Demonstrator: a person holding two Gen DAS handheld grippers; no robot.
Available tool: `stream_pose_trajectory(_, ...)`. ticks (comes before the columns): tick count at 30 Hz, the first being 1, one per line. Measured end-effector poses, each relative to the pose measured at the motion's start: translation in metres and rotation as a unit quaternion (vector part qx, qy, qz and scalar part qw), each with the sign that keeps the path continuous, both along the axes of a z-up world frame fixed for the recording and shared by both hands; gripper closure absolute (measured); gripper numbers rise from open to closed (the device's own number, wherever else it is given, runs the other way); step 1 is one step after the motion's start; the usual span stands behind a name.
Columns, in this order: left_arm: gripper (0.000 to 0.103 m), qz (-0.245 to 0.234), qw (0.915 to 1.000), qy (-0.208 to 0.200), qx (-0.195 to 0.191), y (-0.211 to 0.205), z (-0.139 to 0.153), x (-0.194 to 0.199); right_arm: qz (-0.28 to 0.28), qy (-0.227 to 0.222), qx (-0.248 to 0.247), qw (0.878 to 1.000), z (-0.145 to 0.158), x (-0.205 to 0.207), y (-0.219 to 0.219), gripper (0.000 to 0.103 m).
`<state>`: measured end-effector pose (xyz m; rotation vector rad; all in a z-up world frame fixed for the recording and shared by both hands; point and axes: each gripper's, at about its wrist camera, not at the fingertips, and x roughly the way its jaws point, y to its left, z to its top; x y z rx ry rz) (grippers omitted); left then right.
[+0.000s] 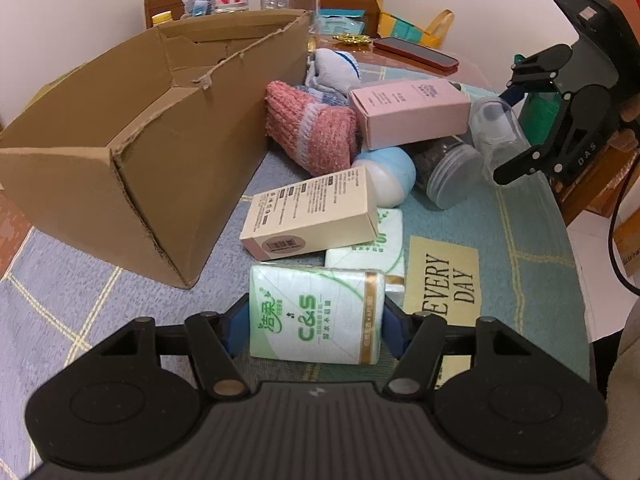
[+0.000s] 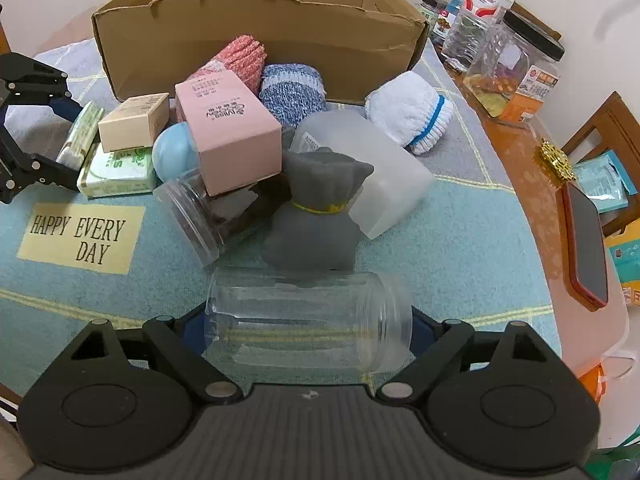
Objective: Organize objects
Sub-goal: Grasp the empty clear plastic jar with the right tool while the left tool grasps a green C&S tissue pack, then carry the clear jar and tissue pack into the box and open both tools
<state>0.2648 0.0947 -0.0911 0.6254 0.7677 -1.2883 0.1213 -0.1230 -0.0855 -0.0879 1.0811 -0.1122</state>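
Note:
My left gripper point(image 1: 314, 320) is shut on a green-and-white tissue pack point(image 1: 316, 312), near the front of the cloth. It shows from the side in the right wrist view point(image 2: 60, 140), where the tissue pack point(image 2: 78, 136) sits between its fingers. My right gripper point(image 2: 308, 320) is shut on a clear empty plastic jar point(image 2: 308, 318) lying on its side. It shows in the left wrist view point(image 1: 516, 132) at the right. An open cardboard box point(image 1: 140, 140) stands behind the pile, and it also shows in the right wrist view point(image 2: 260, 36).
The pile holds a pink box point(image 2: 228, 136), a beige box point(image 1: 312, 212), a second tissue pack point(image 2: 116, 172), rolled socks point(image 1: 308, 128), a grey plush point(image 2: 316, 212), a dark-filled jar point(image 2: 208, 212) and a frosted container point(image 2: 364, 164). A red phone point(image 2: 584, 248) and bottles point(image 2: 480, 12) stand at the table edge.

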Motion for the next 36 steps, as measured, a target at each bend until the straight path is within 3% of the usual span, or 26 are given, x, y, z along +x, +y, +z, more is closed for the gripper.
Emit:
stream_pose_trajectory(9,0.040,0.029,0.9995,0.011,0.006,-0.001,0.031,-0.016,0.004,-0.006,0.015,1.000,0.025,-0.002,-0.008,0.009)
stream_pose_trajectory(20,0.040,0.089,0.9956,0.028,-0.011,-0.015,0.088,-0.020,0.072,-0.056,0.031,0.995,0.086,0.010,-0.004,0.009)
stream_pose_trajectory(28,0.040,0.135,0.9905,0.008,-0.024,-0.046,0.123,0.014,0.113,-0.097,0.036,0.988,0.114,0.041,0.001,0.009)
stream_pose_trajectory(36,0.040,0.190,0.9810,-0.036,-0.016,-0.083,0.127,0.085,0.138,-0.128,0.060,0.980,0.129,0.088,0.005,0.009)
